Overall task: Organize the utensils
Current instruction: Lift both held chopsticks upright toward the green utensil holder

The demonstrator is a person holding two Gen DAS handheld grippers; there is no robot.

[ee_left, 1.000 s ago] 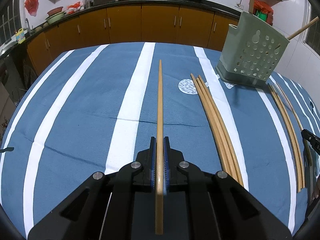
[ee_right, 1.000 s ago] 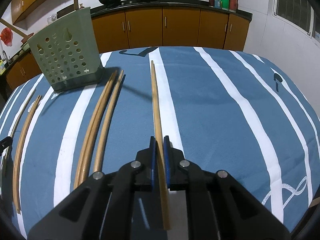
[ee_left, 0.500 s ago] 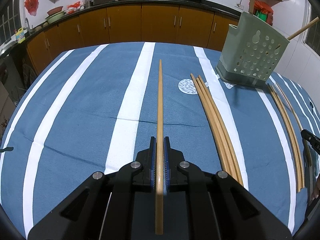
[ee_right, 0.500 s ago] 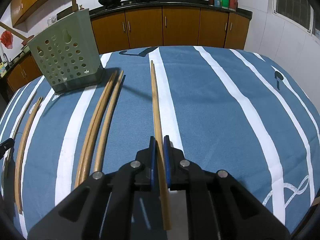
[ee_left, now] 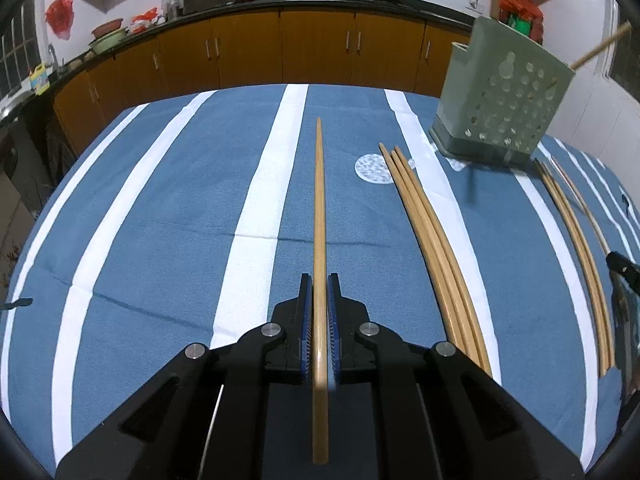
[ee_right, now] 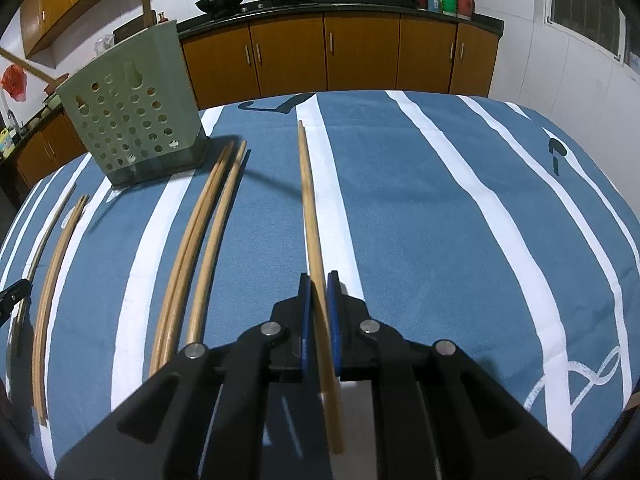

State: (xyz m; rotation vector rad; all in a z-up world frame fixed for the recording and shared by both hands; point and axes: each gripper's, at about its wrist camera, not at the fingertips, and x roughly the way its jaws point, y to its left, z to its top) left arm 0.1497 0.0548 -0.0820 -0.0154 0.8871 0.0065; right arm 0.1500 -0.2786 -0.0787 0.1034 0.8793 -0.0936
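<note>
Each claw is clamped on a single long wooden chopstick, and the move ahead seems to turn on where the green perforated utensil holder stands from each one. In the left wrist view, the left claw (ee_left: 319,312) pinches its chopstick (ee_left: 319,216) between the blue pads, the stick running straight out toward 12 o'clock above the striped blue surface (ee_left: 160,220); the utensil holder (ee_left: 500,116) stands off at about 2 o'clock, upright, with stick ends already poking out of its top. In the right wrist view, the right claw (ee_right: 319,312) grips its own chopstick (ee_right: 310,208), which leans slightly toward 11 o'clock, while the same holder (ee_right: 132,128) sits at about 10 o'clock. Between each claw and the holder lie loose chopsticks (ee_right: 200,240) on the cloth, their long axes pointing roughly at the holder's base; a further loose bundle (ee_left: 576,232) lies on the other side of the holder. Neither claw looks clearly nearer. Since both sticks lie nearly level, each would probably need tipping upright before it can drop into the holder's open top.
</note>
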